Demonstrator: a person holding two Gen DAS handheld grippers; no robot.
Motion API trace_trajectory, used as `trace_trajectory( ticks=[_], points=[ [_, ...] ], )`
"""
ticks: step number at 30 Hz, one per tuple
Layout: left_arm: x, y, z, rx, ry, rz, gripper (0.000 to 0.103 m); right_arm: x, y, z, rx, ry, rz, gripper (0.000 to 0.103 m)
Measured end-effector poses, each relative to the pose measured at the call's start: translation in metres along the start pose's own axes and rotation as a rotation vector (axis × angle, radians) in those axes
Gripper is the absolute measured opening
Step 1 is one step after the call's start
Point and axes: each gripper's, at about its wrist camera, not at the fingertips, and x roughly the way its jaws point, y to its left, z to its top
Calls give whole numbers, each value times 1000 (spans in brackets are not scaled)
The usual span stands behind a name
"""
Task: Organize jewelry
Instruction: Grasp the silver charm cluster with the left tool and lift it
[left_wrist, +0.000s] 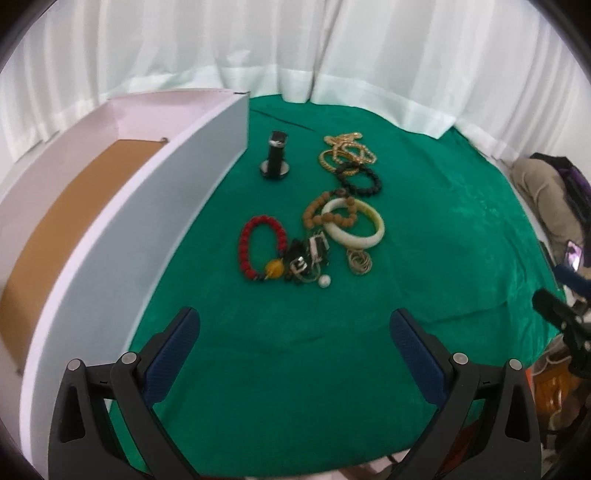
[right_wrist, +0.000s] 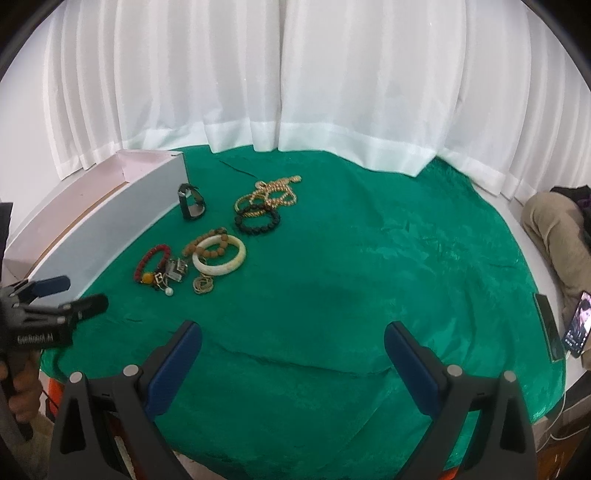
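Note:
Jewelry lies in a loose group on the green cloth (left_wrist: 424, 240): a red bead bracelet (left_wrist: 258, 245), a white bangle (left_wrist: 354, 227) over a brown bead bracelet (left_wrist: 317, 208), a black bead bracelet (left_wrist: 360, 179), gold chains (left_wrist: 345, 149), a dark tangle with a pearl (left_wrist: 308, 262), a thin coiled chain (left_wrist: 358, 262) and a black watch (left_wrist: 275, 157) standing on edge. A white open box (left_wrist: 147, 221) stands left of them. My left gripper (left_wrist: 295, 332) is open and empty, short of the jewelry. My right gripper (right_wrist: 293, 343) is open and empty, farther back and right; the left gripper (right_wrist: 74, 295) shows at its left.
White curtains (right_wrist: 295, 92) hang behind the table. The box has a brown floor (left_wrist: 62, 229). A person's legs (right_wrist: 554, 229) and a phone (right_wrist: 576, 325) are at the right edge. The cloth (right_wrist: 369, 258) is wrinkled near the front.

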Motion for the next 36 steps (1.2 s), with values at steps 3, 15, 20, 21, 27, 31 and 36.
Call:
trace_trajectory(
  ticks=[3,15,20,21,27,31,36],
  points=[
    [12,-1,8,10,7,-26,96,6,-1,-2,5,13,4,101],
    [90,-30,35,145,91,18,47,23,-3,-7,18,52,25,101],
    [99,-35,34,165,113,23,19,24,-7,-7,22,48,19,101],
    [95,-33,34,155,105,17,19,25,-8,-7,25,49,20,101],
    [44,-15,39,52,39,-85,13,28,-9,-5,31,55,27,101],
    [14,-3,43,13,2,-99,13,34,-7,2,18,44,55,101],
    [-8,12,42,-18,-14,-83,13,59,14,25,-73,35,171,101]
  ],
)
